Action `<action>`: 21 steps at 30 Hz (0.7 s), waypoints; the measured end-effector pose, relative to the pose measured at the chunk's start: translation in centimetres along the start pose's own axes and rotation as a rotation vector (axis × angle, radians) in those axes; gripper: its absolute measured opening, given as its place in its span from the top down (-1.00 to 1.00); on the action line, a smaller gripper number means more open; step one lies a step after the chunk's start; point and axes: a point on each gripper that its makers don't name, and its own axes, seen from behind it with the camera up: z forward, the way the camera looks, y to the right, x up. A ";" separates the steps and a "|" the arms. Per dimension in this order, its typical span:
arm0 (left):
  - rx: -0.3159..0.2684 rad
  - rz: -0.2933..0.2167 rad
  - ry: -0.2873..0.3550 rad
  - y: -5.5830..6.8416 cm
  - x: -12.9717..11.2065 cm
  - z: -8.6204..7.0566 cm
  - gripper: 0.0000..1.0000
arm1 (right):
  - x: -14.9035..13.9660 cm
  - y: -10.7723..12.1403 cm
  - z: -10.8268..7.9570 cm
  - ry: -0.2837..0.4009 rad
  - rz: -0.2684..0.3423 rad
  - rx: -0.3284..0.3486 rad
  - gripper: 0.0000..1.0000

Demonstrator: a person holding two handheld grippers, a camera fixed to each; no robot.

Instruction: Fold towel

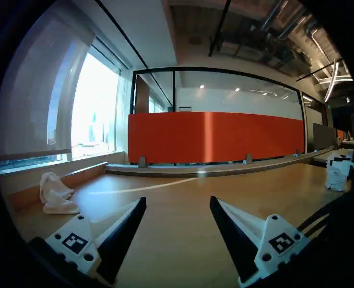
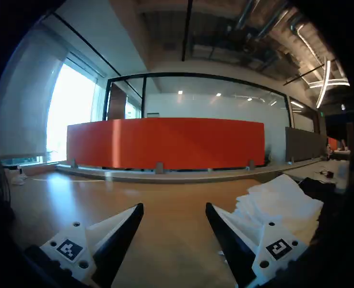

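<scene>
A crumpled white towel [image 1: 56, 194] lies on the wooden table at the far left of the left gripper view, near the window ledge. My left gripper [image 1: 177, 204] is open, low over the table, with nothing between its fingers. In the right gripper view a stack of folded white towels [image 2: 282, 201] sits on the table just right of the right finger. My right gripper [image 2: 173, 209] is open and holds nothing. A small white crumpled thing [image 2: 17, 177] shows at the far left edge.
The wooden table [image 1: 186, 192] stretches ahead to an orange divider panel [image 1: 215, 137] along its far edge. A window [image 1: 93, 113] lies to the left. White objects [image 1: 339, 170] sit at the far right. A dark item [image 2: 318, 185] lies behind the towel stack.
</scene>
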 end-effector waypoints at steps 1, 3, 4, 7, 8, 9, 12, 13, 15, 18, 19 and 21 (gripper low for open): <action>0.000 0.000 0.000 0.0 0.0 0.0 -0.97 | 0.0 0.0 0.0 0.000 0.000 0.000 -1.00; 0.000 0.000 0.000 0.0 0.0 0.0 -0.97 | -0.1 0.0 0.0 0.000 0.000 0.000 -1.00; 0.000 0.000 0.000 0.0 0.0 0.0 -0.97 | -0.1 0.0 0.0 0.000 0.000 0.000 -1.00; 0.000 0.000 0.000 -0.1 0.0 0.0 -0.97 | -0.1 0.0 0.0 0.000 0.000 0.000 -1.00; 0.000 0.000 0.000 -0.1 0.0 0.0 -0.97 | -0.1 0.0 0.0 0.001 0.000 0.000 -1.00; 0.000 0.000 0.000 -0.1 0.0 0.0 -0.97 | -0.1 -0.1 0.0 0.001 0.000 0.000 -1.00; 0.000 0.000 0.000 0.0 0.0 0.0 -0.97 | -0.1 0.0 0.0 0.001 0.000 0.000 -1.00; 0.000 0.000 0.000 0.0 0.0 0.0 -0.97 | -0.1 0.0 0.0 0.001 0.000 0.000 -1.00; 0.000 0.000 0.000 0.0 0.0 0.0 -0.97 | -0.1 0.0 0.0 0.001 0.000 0.000 -1.00; 0.000 0.000 0.000 0.0 0.1 0.0 -0.97 | -0.1 0.0 0.0 0.001 0.000 0.000 -1.00; 0.000 0.000 0.000 0.0 0.1 0.1 -0.97 | -0.1 0.0 0.0 0.001 0.000 0.000 -1.00; 0.000 0.000 -0.001 -0.1 0.2 0.1 -0.97 | -0.1 0.0 0.0 0.001 0.000 0.000 -1.00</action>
